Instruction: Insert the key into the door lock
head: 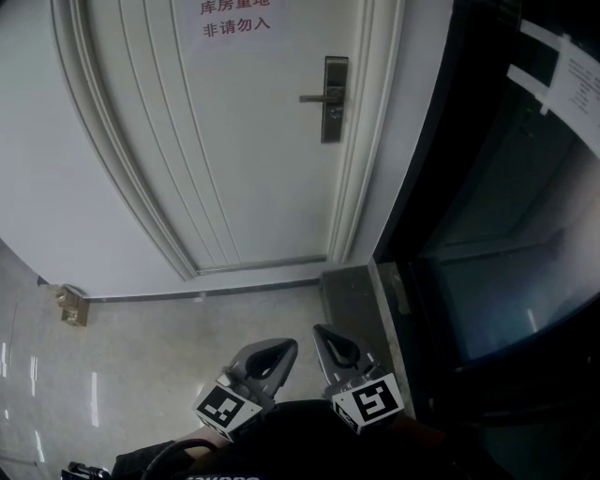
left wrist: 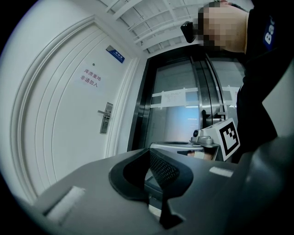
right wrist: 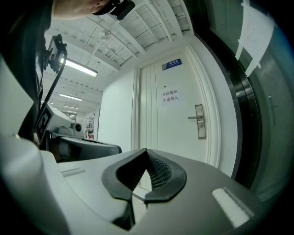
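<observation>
The white door (head: 244, 141) stands shut ahead, with a metal lock plate and lever handle (head: 333, 98) on its right side. The same lock (left wrist: 106, 118) shows far off in the left gripper view, and the lock (right wrist: 200, 121) in the right gripper view. My left gripper (head: 267, 356) and right gripper (head: 337, 349) are side by side low in the head view, well short of the door. The left gripper (left wrist: 148, 150) has its pads together with nothing visible between them. The right gripper (right wrist: 146, 150) is shut the same way. No key shows in any view.
A sign with red print (head: 234, 21) hangs high on the door. A dark-framed glass door (head: 487, 234) with a paper notice (head: 572, 80) stands to the right. A small brown object (head: 70, 305) sits on the tiled floor at the wall's foot, left.
</observation>
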Motion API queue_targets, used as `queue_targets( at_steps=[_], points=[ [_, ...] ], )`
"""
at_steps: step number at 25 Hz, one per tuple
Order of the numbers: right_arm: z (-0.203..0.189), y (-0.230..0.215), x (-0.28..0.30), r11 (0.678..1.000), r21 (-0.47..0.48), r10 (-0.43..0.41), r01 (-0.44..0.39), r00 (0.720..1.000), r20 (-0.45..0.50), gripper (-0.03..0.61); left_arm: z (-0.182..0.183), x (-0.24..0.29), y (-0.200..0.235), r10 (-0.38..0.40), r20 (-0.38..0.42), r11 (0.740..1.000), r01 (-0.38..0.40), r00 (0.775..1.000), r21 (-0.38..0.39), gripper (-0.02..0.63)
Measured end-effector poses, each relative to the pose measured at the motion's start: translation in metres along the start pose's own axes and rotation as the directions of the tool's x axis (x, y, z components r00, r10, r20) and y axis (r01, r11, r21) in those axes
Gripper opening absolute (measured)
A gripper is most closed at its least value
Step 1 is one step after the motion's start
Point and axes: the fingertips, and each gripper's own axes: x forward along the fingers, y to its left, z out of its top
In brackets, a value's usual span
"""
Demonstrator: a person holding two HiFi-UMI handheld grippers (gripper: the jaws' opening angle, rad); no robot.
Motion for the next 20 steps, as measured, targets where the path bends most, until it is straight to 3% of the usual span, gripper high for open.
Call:
queue_targets(
  at_steps=[20],
  points=[
    [-0.007, 0.014, 0.002, 1.000, -0.011, 0.016, -0.016, 1.000, -0.024, 0.000, -0.008, -0.009, 0.006, 0.009, 0.014, 1.000, -0.009, 1.000, 0.001, 0.020]
  ],
)
